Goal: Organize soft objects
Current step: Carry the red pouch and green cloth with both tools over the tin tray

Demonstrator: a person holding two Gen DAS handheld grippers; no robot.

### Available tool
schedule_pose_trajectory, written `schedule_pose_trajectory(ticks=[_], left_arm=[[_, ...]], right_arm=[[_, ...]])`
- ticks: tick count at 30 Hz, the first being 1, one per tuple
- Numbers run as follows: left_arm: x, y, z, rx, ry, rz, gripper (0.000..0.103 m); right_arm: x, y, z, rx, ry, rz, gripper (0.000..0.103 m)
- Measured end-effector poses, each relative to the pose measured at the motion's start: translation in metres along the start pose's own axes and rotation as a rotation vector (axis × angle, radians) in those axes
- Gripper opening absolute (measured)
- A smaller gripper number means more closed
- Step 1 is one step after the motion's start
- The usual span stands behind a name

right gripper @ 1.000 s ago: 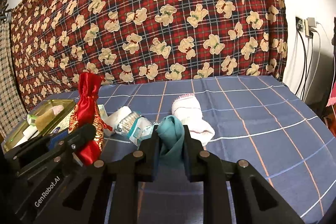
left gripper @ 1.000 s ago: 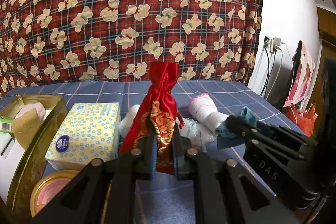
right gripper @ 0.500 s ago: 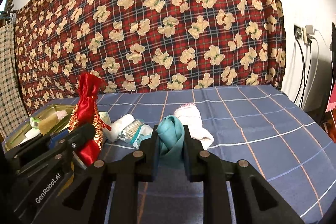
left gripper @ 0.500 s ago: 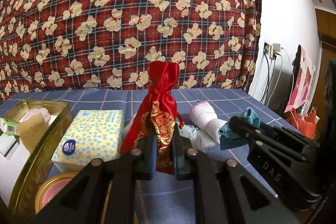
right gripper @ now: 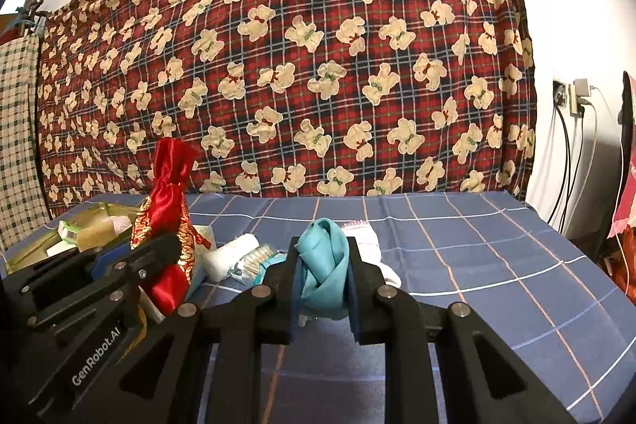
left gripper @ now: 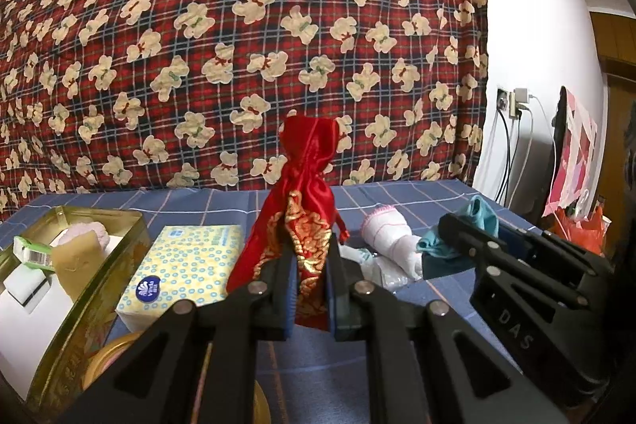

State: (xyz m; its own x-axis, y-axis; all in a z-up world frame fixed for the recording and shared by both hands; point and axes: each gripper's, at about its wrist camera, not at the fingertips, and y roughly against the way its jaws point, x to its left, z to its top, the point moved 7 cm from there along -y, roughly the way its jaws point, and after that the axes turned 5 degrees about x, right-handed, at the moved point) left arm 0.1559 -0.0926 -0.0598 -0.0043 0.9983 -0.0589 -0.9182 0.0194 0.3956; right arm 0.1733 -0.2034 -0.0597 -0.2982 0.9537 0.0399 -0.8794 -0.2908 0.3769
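In the left wrist view, the left gripper (left gripper: 311,289) sits at the lower centre of the frame, clenched on the lower part of a red satin pouch (left gripper: 304,201) with gold embroidery; the pouch stands upright between the two fingers, its gathered neck rising well above them into the middle of the picture. At the lower left lies a gold tin (left gripper: 85,308) holding small packets and a pink soft item, and just right of it rests a yellow dotted tissue pack (left gripper: 181,273). To the right of the pouch, a white rolled cloth (left gripper: 391,245) lies on the blue checked tablecloth (left gripper: 397,197). In the right wrist view, the right gripper (right gripper: 322,277) occupies the lower centre, gripping a bunched teal cloth (right gripper: 324,269) that fills the gap between its fingers and bulges above them. The same pouch (right gripper: 169,221) appears at the left of this frame, pinched by the other gripper, with a clear pack of cotton swabs (right gripper: 254,261) lying between the two grippers. A red plaid sheet with bears (right gripper: 298,66) hangs across the background.
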Motion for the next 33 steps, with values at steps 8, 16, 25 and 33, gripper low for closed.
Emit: schedule_pose_trajectory(ticks=[8,16,25,33], left_arm=[[0.004,0.005,0.0,-0.017,0.002,0.009,0.009],[0.013,0.009,0.0,-0.027,0.022,0.019,0.009],[0.026,0.015,-0.001,-0.037,0.04,0.034,0.009],[0.047,0.018,-0.002,-0.028,0.077,0.035,0.009]], right_arm=[[0.001,0.001,0.0,-0.006,0.006,-0.004,0.021],[0.001,0.001,0.001,-0.008,0.007,-0.008,0.021],[0.005,-0.004,0.004,-0.001,0.014,0.013,0.021],[0.027,-0.013,0.005,0.005,0.035,0.04,0.021]])
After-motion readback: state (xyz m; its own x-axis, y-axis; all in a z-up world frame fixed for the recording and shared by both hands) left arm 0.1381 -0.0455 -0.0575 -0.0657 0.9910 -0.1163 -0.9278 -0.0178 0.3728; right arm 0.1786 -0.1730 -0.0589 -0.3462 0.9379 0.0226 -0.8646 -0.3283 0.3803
